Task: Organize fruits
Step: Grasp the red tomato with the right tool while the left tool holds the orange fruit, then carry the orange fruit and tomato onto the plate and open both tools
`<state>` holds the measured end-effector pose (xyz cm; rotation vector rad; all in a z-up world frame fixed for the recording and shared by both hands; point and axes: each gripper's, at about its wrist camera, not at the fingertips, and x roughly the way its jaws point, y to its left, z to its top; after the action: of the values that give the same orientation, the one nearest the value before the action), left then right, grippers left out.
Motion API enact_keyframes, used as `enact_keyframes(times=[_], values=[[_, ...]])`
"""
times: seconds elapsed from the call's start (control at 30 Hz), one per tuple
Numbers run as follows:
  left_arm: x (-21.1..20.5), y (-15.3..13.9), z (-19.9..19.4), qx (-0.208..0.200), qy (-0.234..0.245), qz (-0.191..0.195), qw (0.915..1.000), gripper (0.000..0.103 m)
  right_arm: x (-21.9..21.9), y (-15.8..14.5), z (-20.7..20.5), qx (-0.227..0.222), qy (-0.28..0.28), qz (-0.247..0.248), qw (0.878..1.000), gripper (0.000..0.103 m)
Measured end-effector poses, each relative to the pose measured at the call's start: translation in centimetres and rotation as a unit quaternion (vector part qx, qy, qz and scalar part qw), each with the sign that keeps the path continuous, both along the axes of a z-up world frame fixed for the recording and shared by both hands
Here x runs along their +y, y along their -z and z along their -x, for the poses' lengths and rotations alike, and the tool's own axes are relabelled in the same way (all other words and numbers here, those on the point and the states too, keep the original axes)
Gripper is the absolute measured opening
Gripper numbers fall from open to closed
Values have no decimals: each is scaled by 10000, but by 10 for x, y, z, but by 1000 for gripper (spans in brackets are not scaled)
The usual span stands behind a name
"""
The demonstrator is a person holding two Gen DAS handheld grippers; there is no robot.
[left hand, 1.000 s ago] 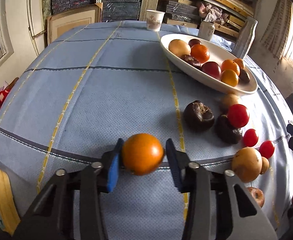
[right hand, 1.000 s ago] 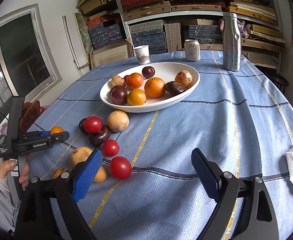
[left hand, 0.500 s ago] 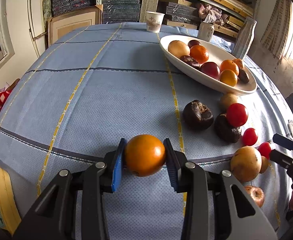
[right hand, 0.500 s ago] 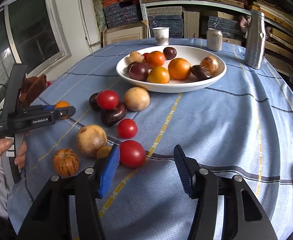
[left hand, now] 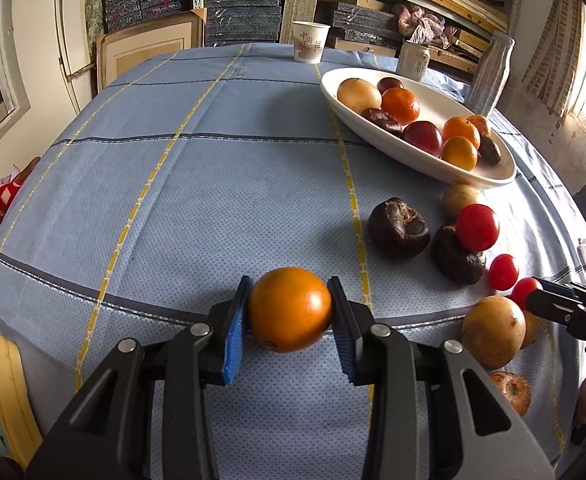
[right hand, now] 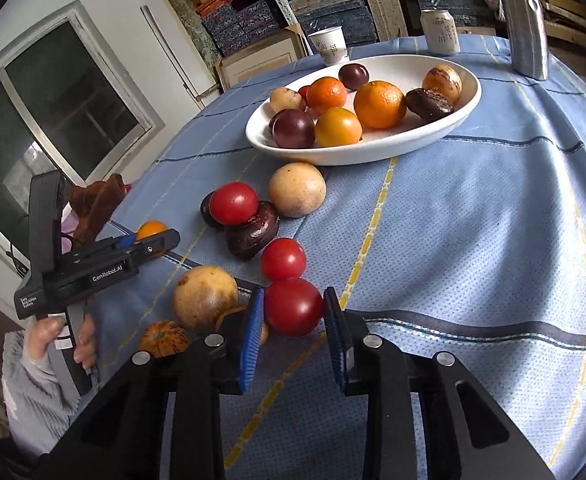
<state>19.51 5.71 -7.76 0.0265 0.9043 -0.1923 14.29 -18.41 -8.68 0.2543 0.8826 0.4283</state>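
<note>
Both sets of fingers are full, so the coming move turns on where the bowl lies from each. The right gripper [right hand: 293, 310] has just been closing, and its fingers [right hand: 251, 322] now stand narrow with a red tomato [right hand: 293, 306] between the pads, the left pad against its side and the right pad at its edge; the tomato seems to rest on the desk [right hand: 473, 240] and not yet to be lifted. Ahead of these fingers come a second tomato [right hand: 283, 259], then a pale round fruit [right hand: 297, 189], then the white bowl [right hand: 449, 128], straight up the cloth and slightly right. The left gripper [left hand: 289, 312] holds an orange fruit [left hand: 289, 309], pads pressed on both sides, near the desk's front edge. From it the bowl [left hand: 393, 142] lies far ahead and to the right, beyond two dark fruits [left hand: 398, 223]. I judge the right hand to be nearer the bowl, with loose fruit to clear.
</note>
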Motion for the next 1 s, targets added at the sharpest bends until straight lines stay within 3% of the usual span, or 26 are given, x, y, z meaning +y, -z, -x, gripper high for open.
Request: enact_keyframes(times=[0.37, 0.6, 0.83, 1.0], values=[[0, -4, 3, -135, 12, 27, 9999, 37, -10, -10, 8, -262, 259, -6, 9993, 30], [-24, -36, 6, -445, 267, -9, 9987, 37, -29, -20, 7, -454, 641, 33, 9969, 30], [-79, -73, -41, -694, 605, -122, 9957, 37, -46, -68, -21, -768, 870, 399, 9924, 29], [-111, -67, -85, -545, 743, -14, 9957, 37, -48, -88, -61, -910, 1112, 376, 9889, 29]])
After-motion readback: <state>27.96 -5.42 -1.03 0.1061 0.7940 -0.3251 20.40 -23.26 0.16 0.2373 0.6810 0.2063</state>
